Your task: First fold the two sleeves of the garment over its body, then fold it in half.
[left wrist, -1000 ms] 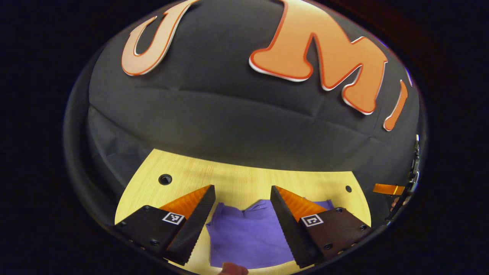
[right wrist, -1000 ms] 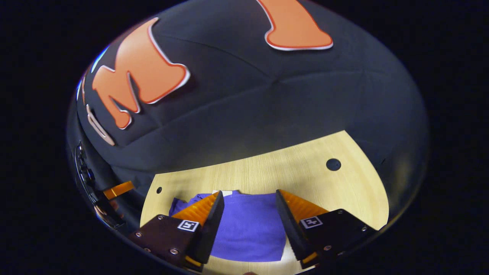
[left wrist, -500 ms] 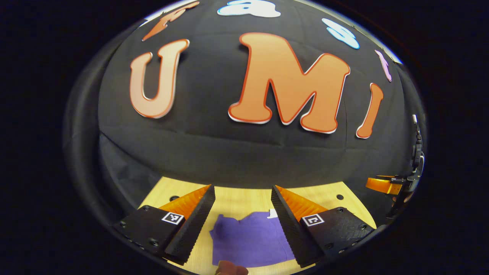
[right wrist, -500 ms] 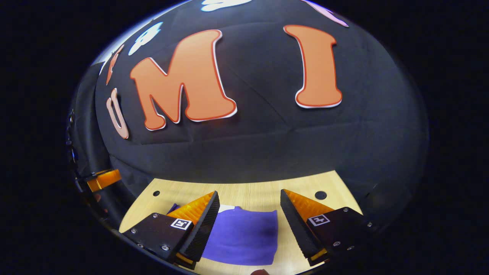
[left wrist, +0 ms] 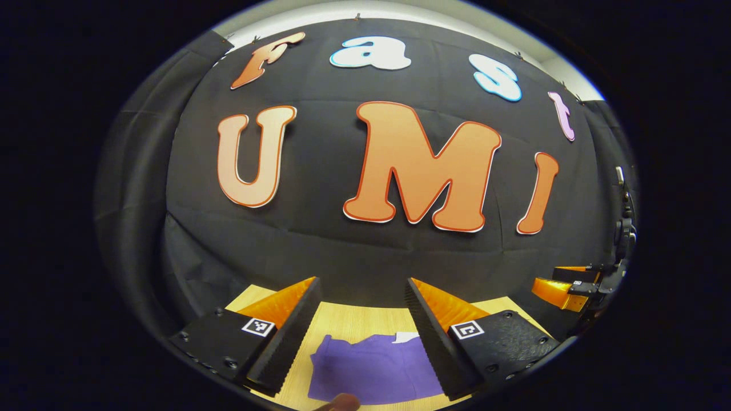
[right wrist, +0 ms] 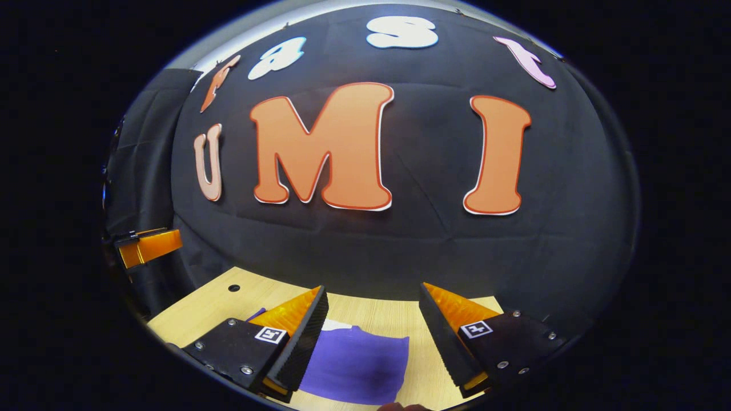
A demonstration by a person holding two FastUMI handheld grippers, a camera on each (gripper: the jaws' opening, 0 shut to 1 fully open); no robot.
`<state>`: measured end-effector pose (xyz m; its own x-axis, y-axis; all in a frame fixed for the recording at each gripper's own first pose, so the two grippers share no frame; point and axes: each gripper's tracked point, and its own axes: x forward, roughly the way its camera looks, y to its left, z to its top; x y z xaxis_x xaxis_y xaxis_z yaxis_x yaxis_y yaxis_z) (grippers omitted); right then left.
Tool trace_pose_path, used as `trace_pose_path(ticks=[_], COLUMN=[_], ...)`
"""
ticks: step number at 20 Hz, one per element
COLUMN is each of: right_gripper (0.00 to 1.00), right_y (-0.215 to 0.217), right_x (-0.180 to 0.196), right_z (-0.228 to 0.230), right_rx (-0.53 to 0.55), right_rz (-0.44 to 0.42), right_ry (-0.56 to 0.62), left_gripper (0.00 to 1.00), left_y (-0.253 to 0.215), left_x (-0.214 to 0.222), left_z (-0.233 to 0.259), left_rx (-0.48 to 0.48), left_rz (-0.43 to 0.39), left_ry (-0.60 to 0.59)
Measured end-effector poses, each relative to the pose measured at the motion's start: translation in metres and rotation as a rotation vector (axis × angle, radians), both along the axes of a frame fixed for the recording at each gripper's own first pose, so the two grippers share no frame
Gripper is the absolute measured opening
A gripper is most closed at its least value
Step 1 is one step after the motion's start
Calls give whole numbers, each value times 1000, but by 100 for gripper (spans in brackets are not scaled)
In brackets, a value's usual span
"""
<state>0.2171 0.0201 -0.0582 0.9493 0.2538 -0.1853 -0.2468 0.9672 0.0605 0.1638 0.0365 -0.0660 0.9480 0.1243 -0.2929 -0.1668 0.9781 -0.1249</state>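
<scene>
- Since a second ago both cameras have tipped upward and drawn back: the black cloth booth wall (left wrist: 365, 251) takes more of each view, and the counter with the garment has slid toward the bottom edge.
- One purple knit garment (left wrist: 371, 371) lies folded flat on the pale wooden counter (left wrist: 342, 319); a small white tag pokes out at its far edge.
- In the left gripper view, the left gripper (left wrist: 362, 337) hangs above the garment with its fingers wide apart and nothing between them; the cloth lies below and between them, not touched.
- In the right gripper view, the right gripper (right wrist: 371, 342) is likewise spread and empty, above the counter; the garment (right wrist: 357, 365) lies below, nearer its left finger, its right edge short of the right finger.
- Each view catches the other gripper at its side edge, well apart: the right one (left wrist: 565, 288) and the left one (right wrist: 145, 245).
- One round hole (right wrist: 233, 287) shows in the counter in the right gripper view.
- A fingertip (left wrist: 337, 402) shows at the bottom of the left gripper view.
</scene>
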Motion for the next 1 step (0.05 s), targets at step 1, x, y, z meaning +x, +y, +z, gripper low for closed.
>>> trace_pose_path(ticks=[1], right_gripper=[94], right_y=[1], right_x=[-5], right_z=[3], right_rx=[-11], right_rz=[5], right_ry=[-14], left_gripper=[96], left_y=[0], left_x=[-6], left_z=[-1], left_rx=[10], left_rz=[2], left_ry=[-4])
